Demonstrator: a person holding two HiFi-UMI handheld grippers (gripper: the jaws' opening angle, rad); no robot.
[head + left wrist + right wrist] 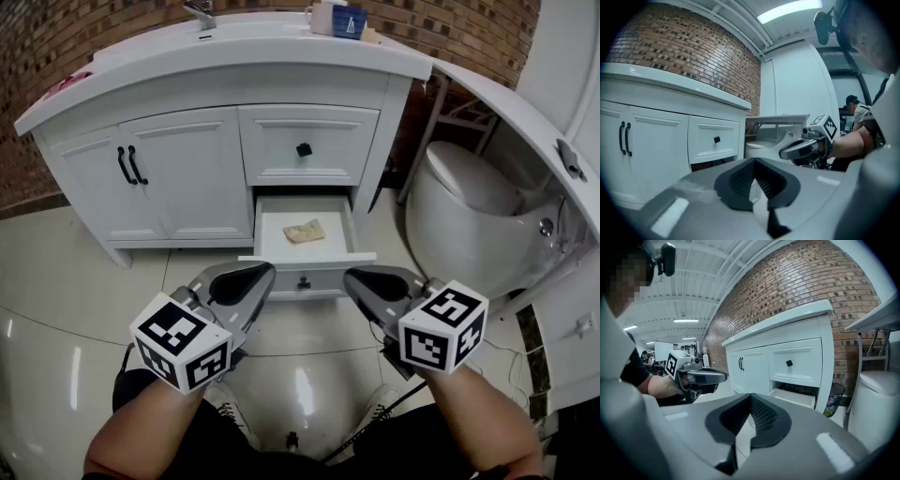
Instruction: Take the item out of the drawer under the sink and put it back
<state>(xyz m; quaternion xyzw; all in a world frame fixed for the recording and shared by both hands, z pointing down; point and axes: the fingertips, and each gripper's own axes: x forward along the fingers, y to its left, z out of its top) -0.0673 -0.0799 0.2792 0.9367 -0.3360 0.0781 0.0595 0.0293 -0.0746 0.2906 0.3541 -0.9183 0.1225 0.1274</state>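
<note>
Vanity cabinet (pixel 216 66) sits at the back, with the faucet (pixel 201 13) top centre and cups (pixel 337 19) on top to the right. Double doors (pixel 141 178) are left and the upper drawer (pixel 305 141) right, with the lower drawer (pixel 307 261) pulled out beneath it. Item (pixel 304 231) lies in the lower drawer. Toilet (pixel 469 206) stands right of the vanity. Left gripper (pixel 253 277) and right gripper (pixel 361 279) flank the drawer front.

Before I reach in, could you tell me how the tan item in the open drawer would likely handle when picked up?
The tan item looks creased and low, so probably soft and floppy, sagging from a pinch. It seems thin, hence likely light. Lying flat on the drawer floor, it shouldn't roll.
</note>
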